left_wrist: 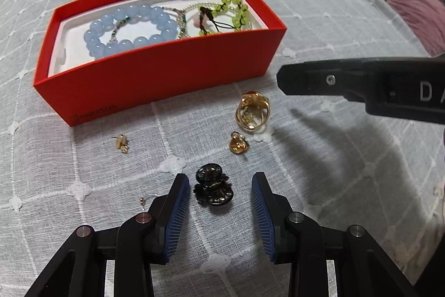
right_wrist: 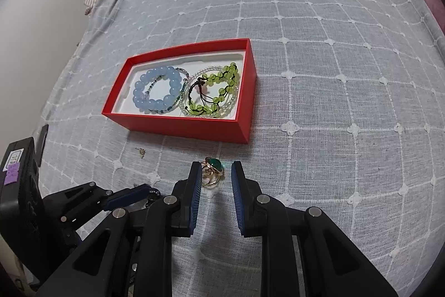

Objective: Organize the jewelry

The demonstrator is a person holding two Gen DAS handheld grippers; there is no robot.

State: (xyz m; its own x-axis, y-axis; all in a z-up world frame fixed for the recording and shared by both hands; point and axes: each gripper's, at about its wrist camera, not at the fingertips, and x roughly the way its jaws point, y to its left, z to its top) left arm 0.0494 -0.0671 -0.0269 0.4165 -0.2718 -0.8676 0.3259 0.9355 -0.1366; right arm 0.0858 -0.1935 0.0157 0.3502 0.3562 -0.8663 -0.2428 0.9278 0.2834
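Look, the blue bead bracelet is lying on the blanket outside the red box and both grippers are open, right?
Not quite. The blue bead bracelet lies inside the red box, next to the green bead bracelet, as the right wrist view shows. The rest holds: the left gripper and right gripper are both open.

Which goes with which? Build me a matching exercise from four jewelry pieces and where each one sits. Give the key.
Things:
1. blue bead bracelet
2. green bead bracelet
3. black hair clip
4. gold ring

Places:
A. on the cloth, between the open fingers of the right gripper
B. in the red box, at its left end as seen
C. on the cloth, between the open fingers of the left gripper
D. in the red box, at its right end as seen

Pairs: 1-B, 2-D, 3-C, 4-A
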